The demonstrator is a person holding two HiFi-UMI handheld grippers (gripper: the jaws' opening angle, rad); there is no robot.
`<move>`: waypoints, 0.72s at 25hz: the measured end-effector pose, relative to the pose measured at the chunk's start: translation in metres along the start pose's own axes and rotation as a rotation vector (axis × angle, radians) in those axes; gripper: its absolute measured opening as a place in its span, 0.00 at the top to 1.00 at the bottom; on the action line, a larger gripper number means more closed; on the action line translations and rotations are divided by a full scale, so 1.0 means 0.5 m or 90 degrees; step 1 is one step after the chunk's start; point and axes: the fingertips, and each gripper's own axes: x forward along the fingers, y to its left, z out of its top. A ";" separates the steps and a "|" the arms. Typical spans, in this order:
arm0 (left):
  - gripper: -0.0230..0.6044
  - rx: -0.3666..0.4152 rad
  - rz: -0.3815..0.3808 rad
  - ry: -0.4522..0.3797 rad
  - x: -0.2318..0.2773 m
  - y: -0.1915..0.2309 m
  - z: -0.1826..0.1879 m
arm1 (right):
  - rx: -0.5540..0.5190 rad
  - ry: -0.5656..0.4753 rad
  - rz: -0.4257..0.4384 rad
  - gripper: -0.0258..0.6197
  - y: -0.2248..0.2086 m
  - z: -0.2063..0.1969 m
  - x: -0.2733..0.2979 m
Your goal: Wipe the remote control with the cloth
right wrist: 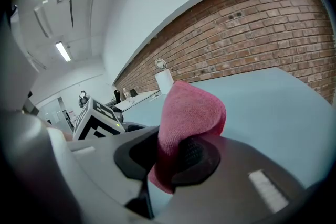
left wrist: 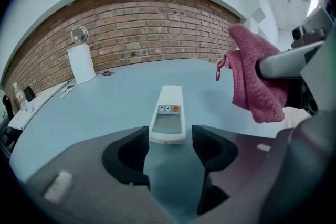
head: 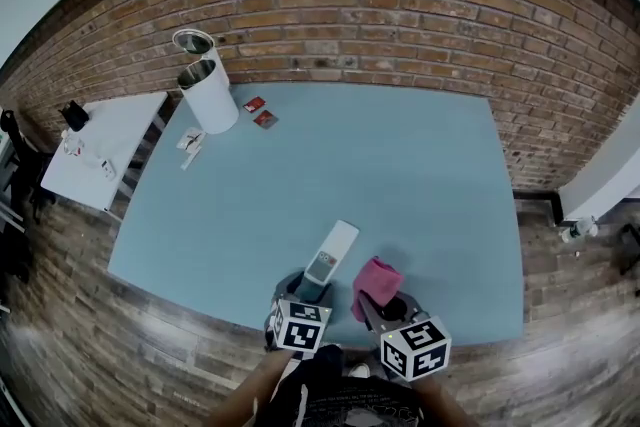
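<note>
My left tool (left wrist: 170,147) released, jaws apart astride near end of remote (left wrist: 168,113) on desk (head: 420,175), my right tool (right wrist: 176,160) grasping cloth (right wrist: 191,113).

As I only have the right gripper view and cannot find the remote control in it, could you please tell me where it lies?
Observer: The remote control lies flat on the blue table, screen up, just left of the pink cloth.
Operator: Thank you; is the left claw gripping it?
Observer: No; the left claw is open, with the remote's near end between its tips, not clamped.
</note>
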 end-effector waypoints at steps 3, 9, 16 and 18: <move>0.53 0.000 -0.009 0.011 0.015 0.005 -0.007 | -0.009 0.010 -0.001 0.86 -0.001 0.012 0.021; 0.43 0.022 -0.034 0.037 0.034 -0.001 -0.014 | -0.033 0.030 0.003 0.86 0.006 0.036 0.064; 0.43 0.014 -0.046 0.023 0.039 -0.005 -0.010 | -0.110 0.100 0.038 0.86 0.010 0.066 0.118; 0.45 0.024 -0.058 0.019 0.040 -0.010 -0.009 | -0.135 0.131 0.055 0.86 0.015 0.071 0.138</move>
